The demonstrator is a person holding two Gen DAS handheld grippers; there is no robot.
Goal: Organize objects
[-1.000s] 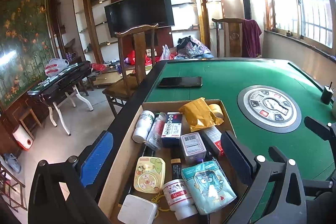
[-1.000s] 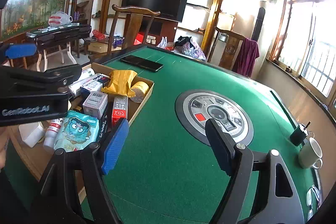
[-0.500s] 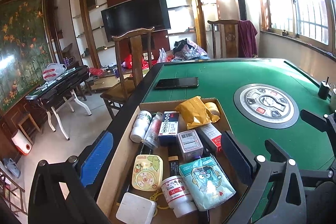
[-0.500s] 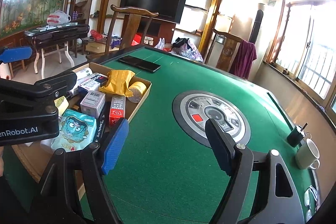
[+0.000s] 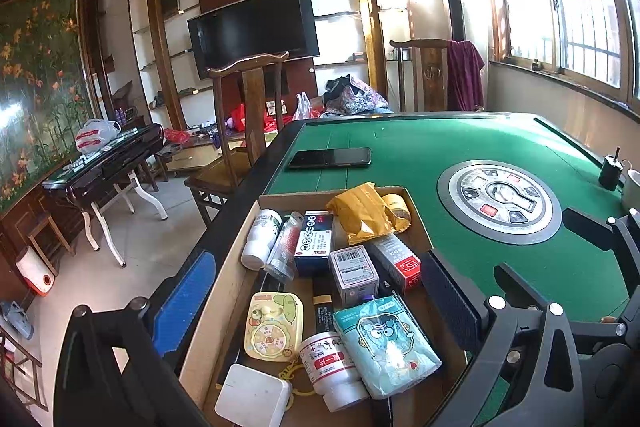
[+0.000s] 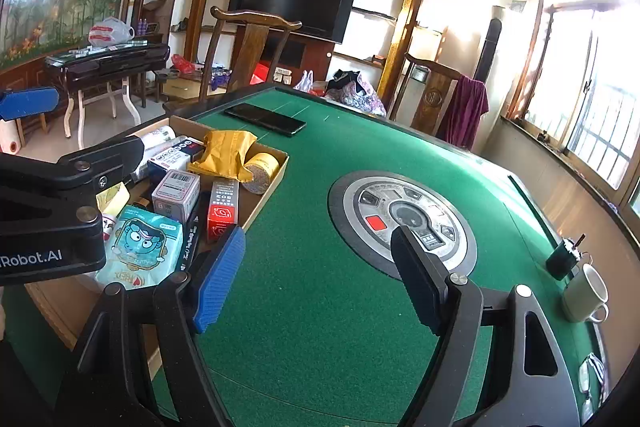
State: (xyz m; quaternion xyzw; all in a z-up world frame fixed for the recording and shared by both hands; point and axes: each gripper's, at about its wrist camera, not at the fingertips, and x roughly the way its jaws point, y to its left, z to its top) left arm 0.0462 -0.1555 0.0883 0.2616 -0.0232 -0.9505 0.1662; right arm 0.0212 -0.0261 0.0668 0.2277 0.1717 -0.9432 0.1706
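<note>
The left gripper (image 5: 320, 307) hangs spread wide and empty above the cardboard box (image 5: 224, 303), which sits on the left edge of the green table (image 5: 460, 151) and holds the task's things packed tight. Going left to right in that box, a white bottle (image 5: 260, 239) lies beside a dark blue carton (image 5: 314, 237), a yellow toy case (image 5: 274, 325) lies near a white square adapter (image 5: 252, 397), a red-labelled jar (image 5: 332, 365) touches a teal cartoon pouch (image 5: 386, 343), and a yellow padded bag (image 5: 366, 213) leans over a tape roll (image 5: 396, 205). The likely trouble is crowding: a finger coming down on one item could catch its neighbour, and the slack pouch may fold or slip out of a pinch, while the jar could roll. The box overhangs near the table edge, so a hard push might shift it. Further right, the right gripper (image 6: 316, 271) is also spread and holding nothing, over bare felt near the round control panel (image 6: 404, 219), with a mug (image 6: 586, 293) well apart at the far right. Compared with a second ago, the left view has tipped slightly, bringing the box contents a little higher and closer between its fingers; the right has barely drifted.
</note>
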